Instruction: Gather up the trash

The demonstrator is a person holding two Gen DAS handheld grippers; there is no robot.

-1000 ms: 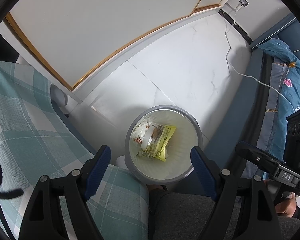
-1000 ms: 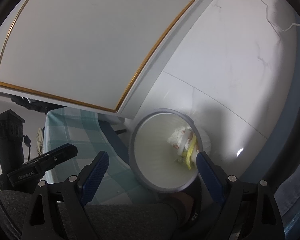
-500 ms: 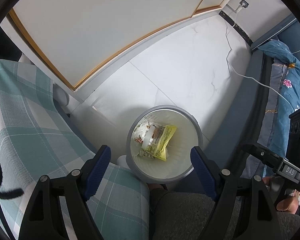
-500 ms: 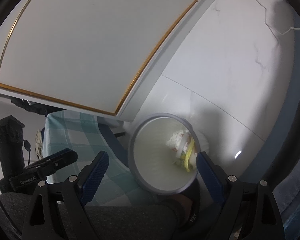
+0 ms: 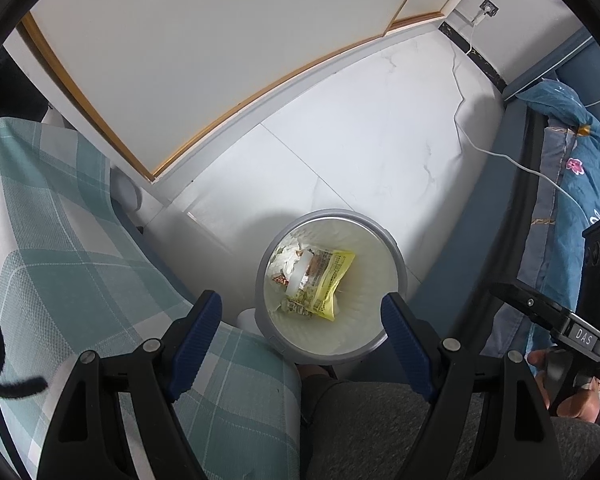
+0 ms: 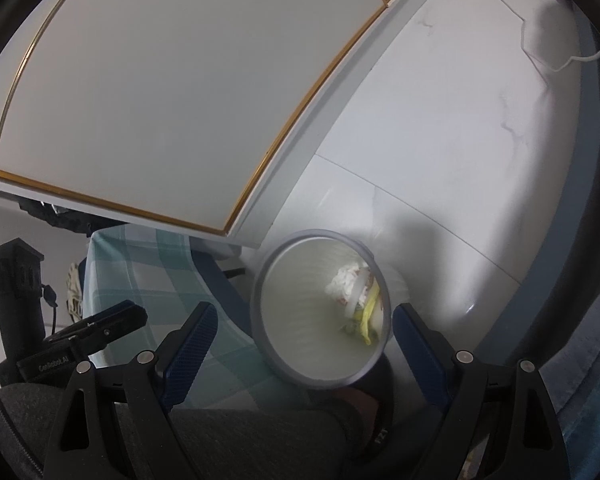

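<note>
A round grey trash bin (image 5: pixel 398 258) stands on the white floor below me. Inside it lie a yellow snack wrapper (image 5: pixel 332 280), crumpled white paper (image 5: pixel 286 256) and other scraps. My left gripper (image 5: pixel 302 316) is open and empty, high above the bin's near rim. In the right wrist view the bin (image 6: pixel 274 354) shows from the side with the same trash (image 6: pixel 354 292) inside. My right gripper (image 6: pixel 304 330) is open and empty above it. The other gripper shows at the right edge (image 5: pixel 556 320) and at the left edge (image 6: pixel 80 336).
A table with a teal checked cloth (image 5: pixel 60 248) is at the left, close to the bin. A white wardrobe door with a gold trim (image 5: pixel 188 52) rises behind. A blue bed with bedding (image 5: pixel 568 168) and a white cable (image 5: pixel 500 152) are at the right. My grey-clad knee (image 5: pixel 380 428) is below.
Both grippers have risen a little and the bin looks slightly smaller. The right wrist view now sees deeper into the bin. Both stay open and empty.
</note>
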